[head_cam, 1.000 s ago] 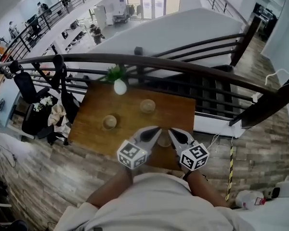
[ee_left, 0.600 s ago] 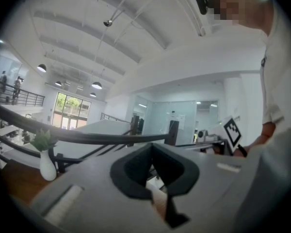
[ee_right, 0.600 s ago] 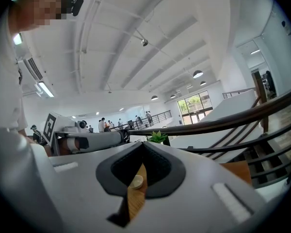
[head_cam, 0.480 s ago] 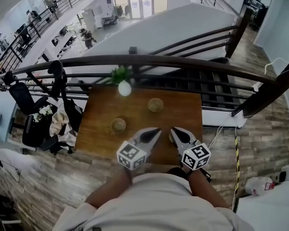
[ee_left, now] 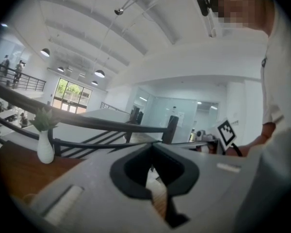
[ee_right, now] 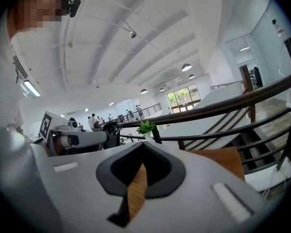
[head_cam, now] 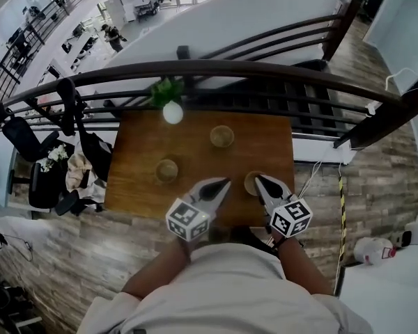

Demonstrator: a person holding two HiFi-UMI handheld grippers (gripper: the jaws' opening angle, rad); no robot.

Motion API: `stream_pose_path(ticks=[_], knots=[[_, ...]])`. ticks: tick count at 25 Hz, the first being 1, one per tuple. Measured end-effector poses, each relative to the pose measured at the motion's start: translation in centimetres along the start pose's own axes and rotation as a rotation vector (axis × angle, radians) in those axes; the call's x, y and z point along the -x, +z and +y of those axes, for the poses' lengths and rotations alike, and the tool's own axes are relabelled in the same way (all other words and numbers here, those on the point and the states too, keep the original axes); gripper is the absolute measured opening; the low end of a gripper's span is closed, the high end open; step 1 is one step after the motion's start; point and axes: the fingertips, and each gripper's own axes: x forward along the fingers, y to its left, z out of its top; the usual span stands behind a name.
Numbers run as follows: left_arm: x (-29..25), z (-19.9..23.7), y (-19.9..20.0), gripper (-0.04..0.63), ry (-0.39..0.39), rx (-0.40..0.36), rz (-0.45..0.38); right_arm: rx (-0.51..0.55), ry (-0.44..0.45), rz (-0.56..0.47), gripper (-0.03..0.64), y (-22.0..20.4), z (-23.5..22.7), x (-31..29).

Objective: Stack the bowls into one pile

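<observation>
Three small tan bowls sit apart on the brown wooden table (head_cam: 136,155): one far (head_cam: 222,136), one at the left (head_cam: 167,170), and a near one (head_cam: 251,184) partly hidden behind my right gripper. The right gripper (head_cam: 258,179) hovers shut and empty, its tip beside that near bowl. Just to its left, over the table's near edge, my left gripper (head_cam: 225,181) is shut with nothing in it. No bowl shows in the left gripper view, where the jaws (ee_left: 152,144) meet. The right gripper view shows closed jaws (ee_right: 143,144) and table top (ee_right: 223,159).
A white vase (head_cam: 172,112) with a green plant stands at the table's far edge. A dark curved railing (head_cam: 230,72) runs right behind the table. A chair draped with clothes (head_cam: 76,172) stands at the left. A white container (head_cam: 373,250) lies on the floor at the right.
Both grippers have moved forward and down over the table's near edge. The right gripper's tip now stands beside the near bowl, which earlier lay between the two grippers.
</observation>
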Motion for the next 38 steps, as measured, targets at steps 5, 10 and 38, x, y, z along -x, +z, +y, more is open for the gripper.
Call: stream_pose_path(ticks=[5,10,38], knots=[[-3.2,2.5,-2.0,0.005,0.014,0.036,0.04,-0.035,-0.02,0.037,0.008,-1.4,-4.6,-1.6],[-6.8,4.8,-4.3,0.005,0.016,0.065,0.086,-0.064,-0.055,0.077,0.008,-2.8,-9.8,-2.9],[-18.2,12.5,-26.3,0.005,0.065,0.26,0.399,-0.262,-0.102,0.485,0.078,-24.1,-27.2,-6.3]])
